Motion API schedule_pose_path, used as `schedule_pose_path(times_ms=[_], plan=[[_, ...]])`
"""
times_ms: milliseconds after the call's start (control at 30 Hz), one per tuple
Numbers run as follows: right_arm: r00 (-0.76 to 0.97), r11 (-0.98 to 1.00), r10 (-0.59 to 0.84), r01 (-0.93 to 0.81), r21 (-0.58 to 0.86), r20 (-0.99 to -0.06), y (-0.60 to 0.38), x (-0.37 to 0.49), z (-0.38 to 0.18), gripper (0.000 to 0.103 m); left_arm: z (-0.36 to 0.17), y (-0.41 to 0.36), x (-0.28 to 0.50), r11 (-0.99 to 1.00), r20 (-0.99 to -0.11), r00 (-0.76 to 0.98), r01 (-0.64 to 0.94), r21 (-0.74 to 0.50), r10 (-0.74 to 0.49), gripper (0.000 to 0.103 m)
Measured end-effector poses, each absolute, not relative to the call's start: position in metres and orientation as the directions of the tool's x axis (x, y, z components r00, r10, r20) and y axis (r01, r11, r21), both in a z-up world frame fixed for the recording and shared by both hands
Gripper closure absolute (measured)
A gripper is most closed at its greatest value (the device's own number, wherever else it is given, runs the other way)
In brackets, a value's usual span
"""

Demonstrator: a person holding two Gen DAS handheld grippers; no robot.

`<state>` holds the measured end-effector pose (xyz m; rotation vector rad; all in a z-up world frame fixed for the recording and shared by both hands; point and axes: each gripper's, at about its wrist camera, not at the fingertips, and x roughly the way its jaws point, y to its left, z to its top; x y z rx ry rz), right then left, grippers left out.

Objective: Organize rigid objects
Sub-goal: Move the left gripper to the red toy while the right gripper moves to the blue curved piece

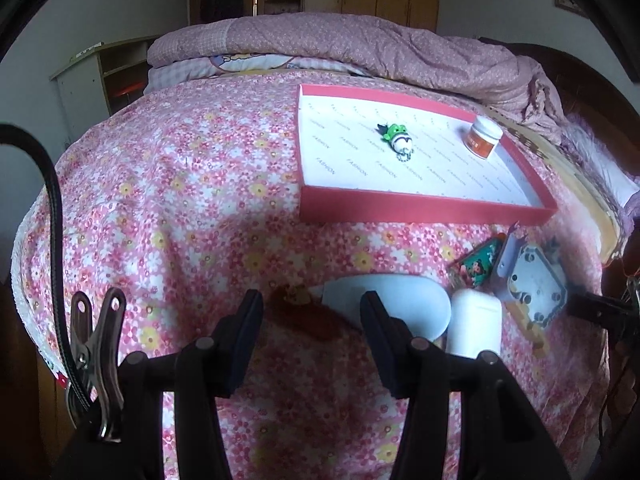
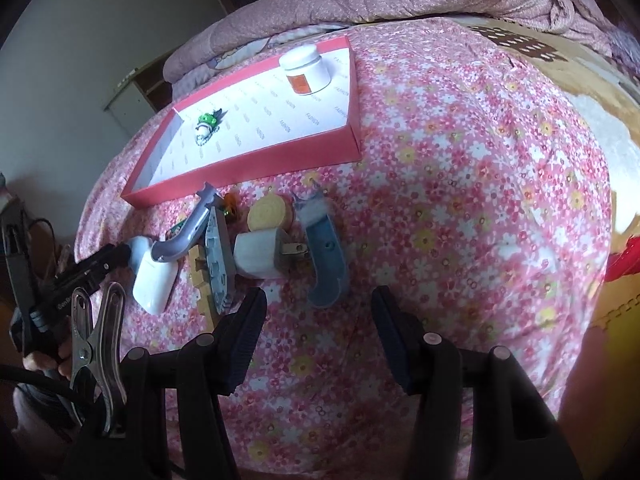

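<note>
On the bed (image 1: 180, 184), the red tray (image 1: 424, 210) lies at about 1 o'clock from the left hand-held gripper (image 1: 312, 320), whose jaws stand apart and empty over the floral sheet. In the tray, a frog toy (image 1: 396, 138) sits left of a white jar (image 1: 484, 136), well apart. Seen from the right hand-held gripper (image 2: 320, 320), also spread and holding nothing, a cluster lies at 11 to 12 o'clock below the tray: a blue piece (image 2: 326, 256), a plug (image 2: 262, 254), a wooden disc (image 2: 268, 212), a grey plate (image 2: 218, 260), a pipe (image 2: 188, 236) and a white case (image 2: 154, 284).
</note>
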<state>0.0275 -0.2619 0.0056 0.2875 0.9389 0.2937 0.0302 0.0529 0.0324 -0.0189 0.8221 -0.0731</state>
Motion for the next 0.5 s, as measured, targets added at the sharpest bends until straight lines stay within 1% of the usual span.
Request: schedule_pose_path(times_ms=[67,167,300,500], plan=[[0.561,0.919,0.377,-0.123,0.375,-0.737,-0.263,0.027,0.005,0.047,0.032,0.054,0.027,0.996,-0.729,0.68,0.073,-0.042,-0.08,0.05],[0.562,0.916,0.383,-0.127,0.381,-0.733,-0.263,0.027,0.005,0.047,0.031,0.054,0.022,0.997,-0.724,0.687,0.083,-0.011,-0.065,0.056],[0.563,0.912,0.391,-0.129,0.39,-0.728,-0.264,0.026,0.005,0.047,0.029,0.055,0.017,0.995,-0.722,0.691,0.091,0.041,-0.034,0.057],[0.562,0.916,0.383,-0.128,0.381,-0.733,-0.264,0.026,0.005,0.047,0.026,0.05,0.024,0.983,-0.716,0.695,0.166,0.082,-0.058,0.056]])
